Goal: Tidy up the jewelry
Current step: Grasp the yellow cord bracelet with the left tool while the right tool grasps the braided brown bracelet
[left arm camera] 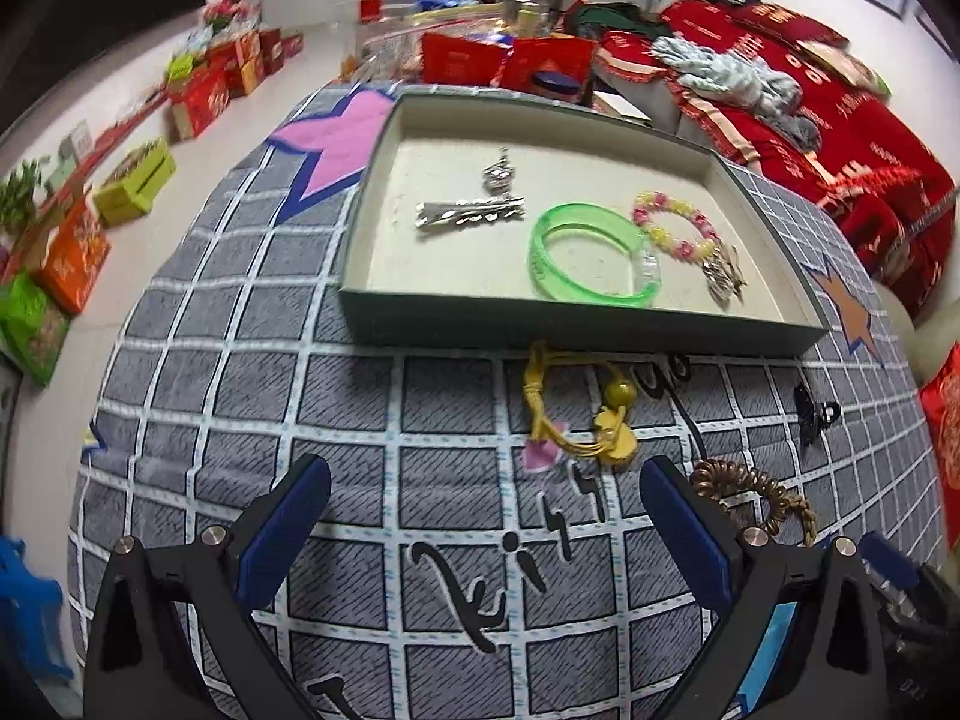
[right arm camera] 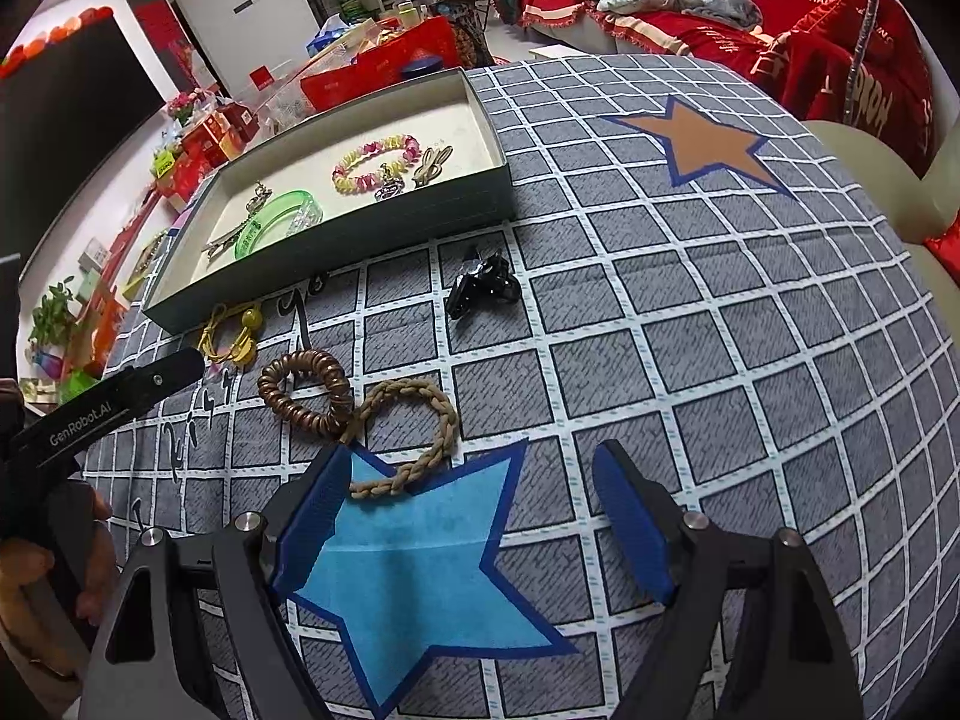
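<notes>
Sorting approx half done: tray [left arm camera: 360, 228] already has silver clips [left arm camera: 471, 213], green bangle [left arm camera: 591, 258], bead bracelet [left arm camera: 675, 225]. Left on cloth, near tray: yellow cord [left arm camera: 576, 414], black clip [right arm camera: 483, 285], coil tie [right arm camera: 306, 387], braided band [right arm camera: 414, 432]. Both my claws, left gripper [left arm camera: 486, 531] & right gripper [right arm camera: 471, 531], wide, empty.
</notes>
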The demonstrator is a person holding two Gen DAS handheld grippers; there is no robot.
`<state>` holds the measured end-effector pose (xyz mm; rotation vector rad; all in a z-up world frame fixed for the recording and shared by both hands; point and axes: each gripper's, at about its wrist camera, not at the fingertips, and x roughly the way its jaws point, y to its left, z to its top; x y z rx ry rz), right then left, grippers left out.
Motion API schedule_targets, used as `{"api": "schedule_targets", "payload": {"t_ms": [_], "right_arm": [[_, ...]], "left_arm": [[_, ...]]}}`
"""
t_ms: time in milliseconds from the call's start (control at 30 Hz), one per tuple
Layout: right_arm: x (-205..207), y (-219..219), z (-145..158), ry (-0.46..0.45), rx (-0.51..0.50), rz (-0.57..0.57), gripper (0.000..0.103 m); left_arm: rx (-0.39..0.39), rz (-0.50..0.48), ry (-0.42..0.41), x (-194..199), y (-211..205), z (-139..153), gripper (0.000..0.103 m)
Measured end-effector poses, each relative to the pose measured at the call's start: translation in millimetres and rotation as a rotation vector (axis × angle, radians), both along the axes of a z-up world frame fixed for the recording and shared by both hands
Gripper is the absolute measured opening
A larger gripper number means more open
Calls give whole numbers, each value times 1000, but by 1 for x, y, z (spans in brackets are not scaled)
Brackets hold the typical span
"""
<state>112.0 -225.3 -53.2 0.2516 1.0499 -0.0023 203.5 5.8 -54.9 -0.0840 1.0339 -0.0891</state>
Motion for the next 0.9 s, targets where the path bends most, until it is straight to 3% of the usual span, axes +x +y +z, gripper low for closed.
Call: {"api": "schedule_targets", "payload": {"t_ms": [200, 367, 467, 567, 667, 700, 833, 900], "right_arm": [[4, 4, -2, 3, -37, 19, 81], [10, 12, -4, 9, -71, 54, 57], [13, 20, -6, 10, -102, 79, 54], [14, 27, -9, 9, -130, 97, 54], [14, 36, -10, 11, -190, 117, 53], [13, 38, -10, 8, -197, 124, 51], [11, 43, -8, -3, -195, 152, 30], [11, 44, -8, -5, -197, 157, 19]], "left_arm": [[74, -106, -48, -2, -26, 4, 100], [99, -163, -47, 2, -39, 2, 93], [107, -182, -50, 3, -44, 1, 93], [118, -203, -39, 7, -48, -2, 83], [117, -210, -30, 9, -51, -6, 82], [119, -215, -28, 9, -52, -7, 74], [109, -225, -26, 9, -53, -10, 65], [114, -232, -32, 8, -54, -10, 52]]}}
